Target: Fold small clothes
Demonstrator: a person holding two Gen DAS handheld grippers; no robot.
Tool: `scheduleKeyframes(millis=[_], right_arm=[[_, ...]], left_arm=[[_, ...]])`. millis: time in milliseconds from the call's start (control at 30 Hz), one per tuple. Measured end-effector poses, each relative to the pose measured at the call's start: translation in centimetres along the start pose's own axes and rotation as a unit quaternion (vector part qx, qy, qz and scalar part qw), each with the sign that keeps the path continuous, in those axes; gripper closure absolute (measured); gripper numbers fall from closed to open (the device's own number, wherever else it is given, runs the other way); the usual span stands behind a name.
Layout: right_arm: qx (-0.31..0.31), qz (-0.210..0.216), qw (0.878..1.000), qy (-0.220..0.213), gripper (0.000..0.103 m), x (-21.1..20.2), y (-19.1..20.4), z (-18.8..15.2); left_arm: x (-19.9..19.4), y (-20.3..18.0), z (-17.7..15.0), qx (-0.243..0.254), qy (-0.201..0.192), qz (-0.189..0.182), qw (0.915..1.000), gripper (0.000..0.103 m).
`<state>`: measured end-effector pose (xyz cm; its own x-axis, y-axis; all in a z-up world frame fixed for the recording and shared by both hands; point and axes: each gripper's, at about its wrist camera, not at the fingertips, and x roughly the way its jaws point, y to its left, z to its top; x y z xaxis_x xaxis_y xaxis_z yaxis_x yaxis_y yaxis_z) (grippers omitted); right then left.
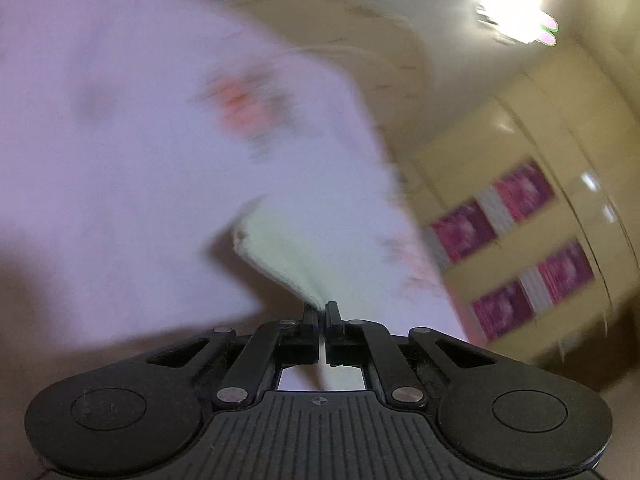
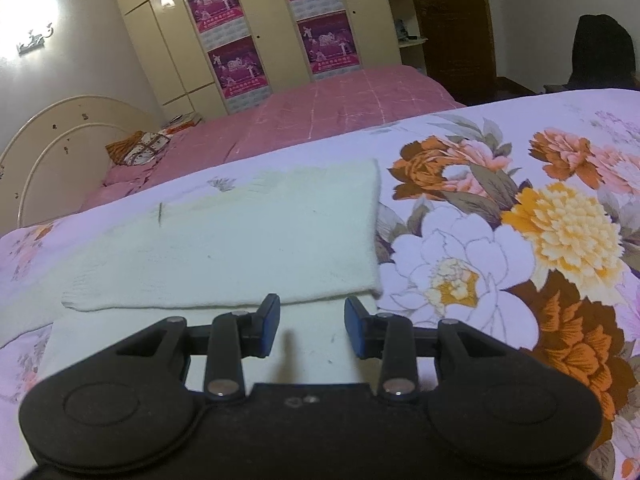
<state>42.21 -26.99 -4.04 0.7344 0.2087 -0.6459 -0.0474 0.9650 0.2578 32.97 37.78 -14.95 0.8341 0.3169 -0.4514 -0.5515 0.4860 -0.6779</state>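
Left gripper (image 1: 321, 307) pinching cream cloth, right gripper (image 2: 311, 322) parted above folded cream garment on bed.

Left jaws closed tight on a bunched corner of the pale cream knit cloth (image 1: 276, 248), which fans out toward 11 o'clock from the tips; left view is heavily blurred, so whether this cloth is part of the garment in the right view is unclear. Floral bedsheet (image 1: 120, 140) fills 9 to 12 o'clock behind it, wardrobe with magenta posters (image 1: 516, 248) at 3 o'clock. Right jaws stand partly open, nothing between the blue pads (image 2: 269, 312), hovering over the near layer of the cream garment (image 2: 240, 240), which lies flat on the floral bedsheet (image 2: 520, 240), folded edge at 12 o'clock of the tips. Pink bedspread (image 2: 320, 112) beyond.
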Motion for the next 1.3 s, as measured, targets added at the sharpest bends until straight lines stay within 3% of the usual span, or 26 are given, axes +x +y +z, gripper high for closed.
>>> scheduleKeyframes(millis=[133,267,467,767,1033,1167,1200,1300], right_arm=[[0.004,-0.003,1.0,-0.002,0.068,0.0,-0.3,-0.1],[0.011,-0.001,1.0,-0.002,0.068,0.4,-0.4,-0.4],[0.015,-0.001,1.0,-0.002,0.068,0.5,-0.6,-0.9],[0.03,-0.009,0.999,-0.011,0.067,-0.2,-2.5,-1.6],[0.024,-0.006,1.0,-0.01,0.065,-0.4,-3.0,-1.8],[0.019,0.006,1.0,-0.012,0.062,-0.2,-2.1,-1.3],[0.017,0.011,1.0,-0.014,0.062,-0.1,-1.7,-1.1],[0.017,0.028,0.999,-0.018,0.061,0.1,-0.3,-0.4]], left_arm=[[-0.5,-6.6,-0.7,0.108,-0.01,-0.05,0.9929,0.1],[0.9,-13.6,-3.8,0.201,0.032,-0.102,0.9737,0.1],[3.3,-21.9,-11.0,0.272,0.103,-0.156,0.9438,0.1],[2.2,-28.5,-21.5,0.357,0.18,-0.19,0.8967,0.1],[1.1,-30.8,-25.8,0.409,0.228,-0.187,0.8636,0.1],[0.2,-31.5,-27.9,0.462,0.231,-0.193,0.8341,0.1],[-0.1,-31.6,-27.9,0.468,0.231,-0.198,0.8299,0.097],[-2.0,-31.8,-27.1,0.467,0.22,-0.23,0.8249,0.052]])
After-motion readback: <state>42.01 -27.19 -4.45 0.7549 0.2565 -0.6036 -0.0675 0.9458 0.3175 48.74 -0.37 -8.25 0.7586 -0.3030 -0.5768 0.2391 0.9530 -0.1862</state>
